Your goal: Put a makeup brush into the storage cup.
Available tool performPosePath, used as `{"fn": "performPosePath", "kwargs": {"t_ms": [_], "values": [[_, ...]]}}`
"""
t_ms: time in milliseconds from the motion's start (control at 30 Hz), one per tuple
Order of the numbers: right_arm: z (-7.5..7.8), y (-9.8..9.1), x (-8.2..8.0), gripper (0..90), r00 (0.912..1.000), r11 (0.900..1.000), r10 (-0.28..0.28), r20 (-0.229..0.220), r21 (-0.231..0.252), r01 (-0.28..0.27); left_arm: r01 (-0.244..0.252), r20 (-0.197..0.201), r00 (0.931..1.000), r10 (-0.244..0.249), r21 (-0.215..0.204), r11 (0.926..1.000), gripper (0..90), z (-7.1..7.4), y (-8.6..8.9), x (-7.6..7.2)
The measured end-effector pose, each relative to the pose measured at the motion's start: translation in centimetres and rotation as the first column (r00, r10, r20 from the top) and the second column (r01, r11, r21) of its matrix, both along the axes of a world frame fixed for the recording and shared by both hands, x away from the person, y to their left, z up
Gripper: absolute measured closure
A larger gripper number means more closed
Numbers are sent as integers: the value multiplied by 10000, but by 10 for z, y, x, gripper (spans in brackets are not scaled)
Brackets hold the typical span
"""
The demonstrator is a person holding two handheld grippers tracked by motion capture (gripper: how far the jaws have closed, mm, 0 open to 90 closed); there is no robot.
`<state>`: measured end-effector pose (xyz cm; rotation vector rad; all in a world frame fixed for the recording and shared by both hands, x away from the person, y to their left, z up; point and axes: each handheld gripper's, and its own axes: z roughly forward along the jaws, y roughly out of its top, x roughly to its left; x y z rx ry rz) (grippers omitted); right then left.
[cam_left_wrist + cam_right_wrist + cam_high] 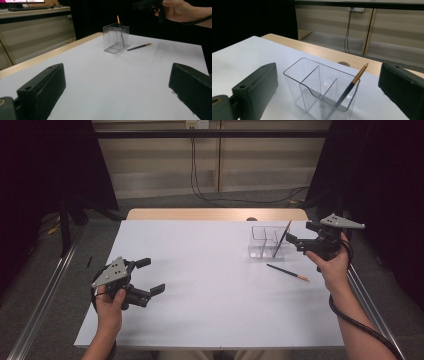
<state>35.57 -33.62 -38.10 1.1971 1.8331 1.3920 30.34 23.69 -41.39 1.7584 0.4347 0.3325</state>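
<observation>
- High view: a clear plastic organiser (266, 241) with thin inner dividers stands on the white tabletop (210, 285), near its far right corner; take it as the landmark.
- A slim dark pencil with an orange-brown end (281, 239) leans inside the organiser, tilted, its upper end rising over the rim on the side toward the right gripper (291, 240).
- A second pencil (287, 272) of the same kind lies flat on the tabletop just nearer the person than the organiser, apart from it, touched by nothing.
- The right gripper hovers just beside the organiser's right side, above the table's right edge; in the right gripper view its black jaws stand wide apart, with the organiser (322, 87) and the leaning pencil (348, 90) between them and nothing gripped.
- The left gripper (152, 276) is well apart from the organiser, toward the near left of the tabletop; its jaws are spread wide and empty.
- Open room: between the left gripper and the organiser the white surface is smooth, matte and bare; a strip of pale wood (215, 214) shows past the tabletop's far edge, just behind the organiser.
- Left gripper view: the organiser (116, 38) looks box-shaped with glossy transparent walls, the flat pencil (138, 47) beside it, and the right hand (178, 10) is above and beyond both.
- Right gripper view: the organiser's rim is rounded at the corners, and one wall dips in a curve.
</observation>
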Motion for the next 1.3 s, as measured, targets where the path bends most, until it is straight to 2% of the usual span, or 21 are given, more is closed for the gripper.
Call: {"fn": "performPosePath", "kwargs": {"t_ms": [467, 867, 1067, 1300], "values": [[-4, -10, -10, 21, 10000, 9999, -16, -20, 133, 16, 1, 23, 10000, -1, -4, 10000, 9, 1, 0, 0], [-4, -14, -17, 22, 9999, 9998, 0, 169, 202, -4, -14, 35, 10000, 14, -10, 10000, 9, 1, -1, -1], [-6, -16, -18, 23, 10000, 9999, 14, 73, 133, -15, -36, 42, 10000, 36, 10, 10000, 9, 1, -1, -1], [-8, -15, -17, 21, 9995, 9997, 192, -261, -149, -196, -11, 20, 10000, 11, 5, 10000, 9, 1, -1, -1]]}}
